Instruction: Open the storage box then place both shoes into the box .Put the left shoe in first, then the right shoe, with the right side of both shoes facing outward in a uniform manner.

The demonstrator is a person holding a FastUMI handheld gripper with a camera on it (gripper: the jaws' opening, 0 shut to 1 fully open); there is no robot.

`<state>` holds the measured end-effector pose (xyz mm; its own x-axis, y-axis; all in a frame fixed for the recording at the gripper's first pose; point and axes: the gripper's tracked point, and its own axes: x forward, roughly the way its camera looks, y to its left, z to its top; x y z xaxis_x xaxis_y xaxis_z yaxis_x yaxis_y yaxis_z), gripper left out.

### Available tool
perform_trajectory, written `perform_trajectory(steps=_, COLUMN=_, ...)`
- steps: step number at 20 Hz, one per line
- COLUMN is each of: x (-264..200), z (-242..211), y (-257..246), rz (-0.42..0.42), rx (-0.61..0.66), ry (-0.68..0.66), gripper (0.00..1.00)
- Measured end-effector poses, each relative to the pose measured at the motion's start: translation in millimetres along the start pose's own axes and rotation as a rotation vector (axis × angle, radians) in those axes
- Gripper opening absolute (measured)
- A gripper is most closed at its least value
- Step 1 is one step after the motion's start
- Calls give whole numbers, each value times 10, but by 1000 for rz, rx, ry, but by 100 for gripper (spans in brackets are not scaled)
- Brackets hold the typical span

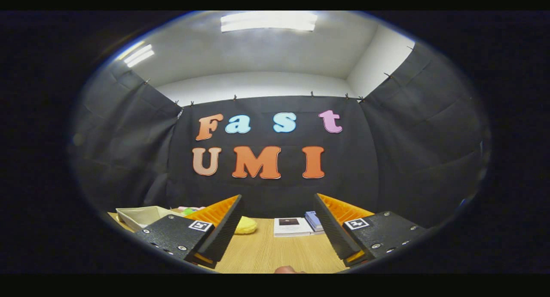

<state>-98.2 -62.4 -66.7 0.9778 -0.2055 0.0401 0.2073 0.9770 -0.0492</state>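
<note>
At the far left of the wooden table [275,254], beyond the left finger, sits a pale beige storage box [139,215], angular and open-topped, its thin walls flaring outward; it looks like fabric or card, though I cannot tell which. Just behind it lie small soft-looking items in pink and green [187,210], too small to identify. Next, peeking from behind the left finger's tip, is a yellow rounded object [246,225] with a fuzzy, cloth-like surface, resting on the light, fine-grained tabletop. Between the fingers, farther back against the black cloth wall, lies a flat white booklet [292,227] with a dark square on its cover, and touching its right edge is a small stack of bluish books [313,220], partly hidden by the right finger. The gripper [278,202] hovers above the table with its fingers spread wide, holding and touching nothing; their inner faces are ridged, and each mount carries a square printed marker. No shoes can be made out.
</note>
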Motion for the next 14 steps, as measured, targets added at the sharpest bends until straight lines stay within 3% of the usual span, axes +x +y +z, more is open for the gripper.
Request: perform_trajectory(steps=14, x=12, z=-152, y=188, rz=-20, rx=-44, ry=46, gripper=96)
